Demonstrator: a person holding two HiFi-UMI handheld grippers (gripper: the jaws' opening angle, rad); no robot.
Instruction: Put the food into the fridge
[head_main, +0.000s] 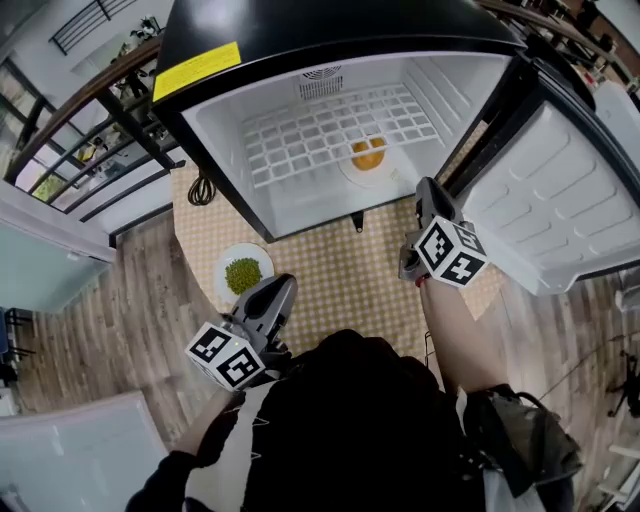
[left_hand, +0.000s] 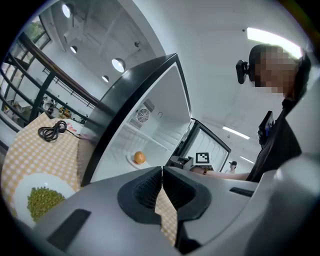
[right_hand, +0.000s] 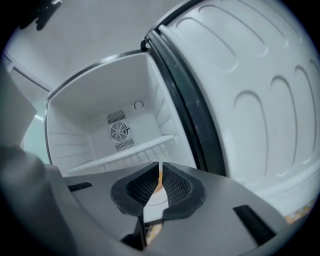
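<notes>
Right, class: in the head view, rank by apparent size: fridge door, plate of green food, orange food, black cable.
1. fridge door
2. plate of green food
3. orange food and black cable look alike; no ranking between them.

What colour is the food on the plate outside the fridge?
Green. The food shows best in the head view.

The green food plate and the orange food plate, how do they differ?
The green food plate sits on the checkered table outside the fridge; the orange food plate is already inside it. The green food plate holds a spread heap, the orange food plate one rounded lump. Both are white and round.
</notes>
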